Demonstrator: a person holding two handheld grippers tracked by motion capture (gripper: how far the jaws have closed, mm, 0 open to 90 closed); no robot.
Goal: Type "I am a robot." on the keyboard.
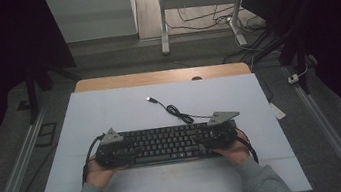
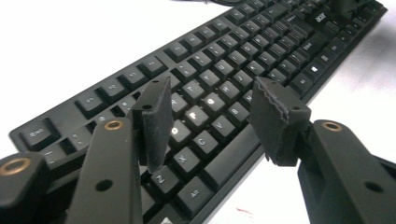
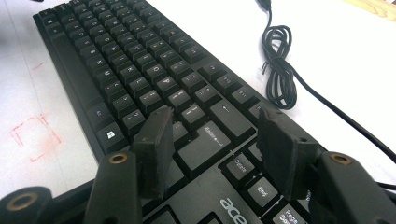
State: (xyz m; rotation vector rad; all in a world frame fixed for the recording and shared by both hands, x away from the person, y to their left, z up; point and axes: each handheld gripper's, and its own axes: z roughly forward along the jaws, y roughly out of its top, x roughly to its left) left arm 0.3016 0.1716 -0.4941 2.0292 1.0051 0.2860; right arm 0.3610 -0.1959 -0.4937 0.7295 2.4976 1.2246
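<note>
You have the black keyboard (image 1: 167, 144) lying flat near the tabletop's (image 1: 125, 110) front edge, a gripper at each end, left gripper (image 2: 210, 121) and right gripper (image 3: 215, 154) both gaping empty above the keys, poised for a two-handed hold

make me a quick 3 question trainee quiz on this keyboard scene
1. True or false: the left tool has its jaws shut on a key of the flat black plastic keyboard.
2. Which end of the keyboard is the right tool over? A) the Enter and Delete key end B) the Z, X, C key end
3. Where does the coiled black cable with its plug lie?

Key:
1. False: the jaws stand apart above the keys, gripping nothing.
2. A
3. On the white table top, beyond the keyboard's far edge, nearer its right end.
</note>
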